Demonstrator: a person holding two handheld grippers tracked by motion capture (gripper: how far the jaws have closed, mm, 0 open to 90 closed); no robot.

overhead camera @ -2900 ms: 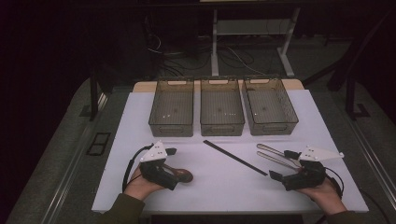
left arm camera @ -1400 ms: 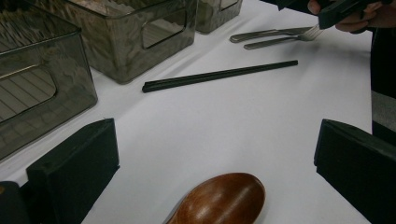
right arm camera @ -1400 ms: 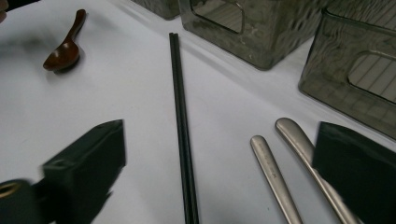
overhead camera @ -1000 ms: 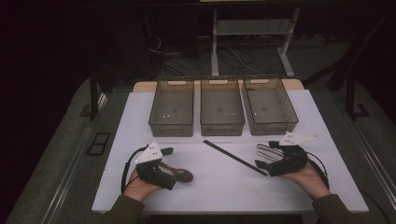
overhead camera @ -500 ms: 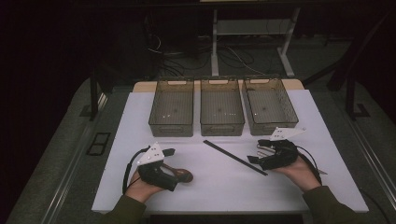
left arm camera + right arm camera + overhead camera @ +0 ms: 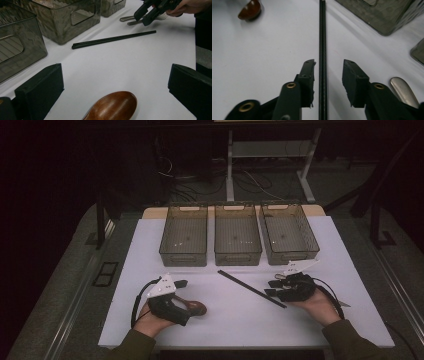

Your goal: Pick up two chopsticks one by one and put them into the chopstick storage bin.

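- Three smoky plastic bins (image 6: 235, 240) are standing in a row at the far side of the white mat (image 6: 235, 320), and as far as we are seeing, nothing is lying in any of them yet, so we are judging the sorting as barely begun.
- At the left, we are resting the left gripper (image 6: 179, 292) on the mat with its jaws spread wide; in the left gripper view the brown wooden spoon bowl (image 6: 113, 106) is lying between the two black pads (image 6: 40, 91), nearer the left one, and touching neither.
- In the middle, the black chopsticks (image 6: 251, 289) are lying flat on the mat as a diagonal pair, just in front of the centre bin.
- At the right, we are lowering the right gripper (image 6: 272, 287) over the near end of the chopsticks (image 6: 322, 62). Its jaws have just been closing and are now standing narrow; in the right gripper view the sticks are running straight up between them, close beside the left pad, with a clear gap to the right pad, so we are not yet pinching anything.
- Farther right, metal utensil handles (image 6: 403, 91) are waiting on the mat beside that gripper.
- What we are judging as left: finishing the squeeze on the chopsticks, lifting them, carrying them to a bin, then dealing with the spoon and the metal pieces.
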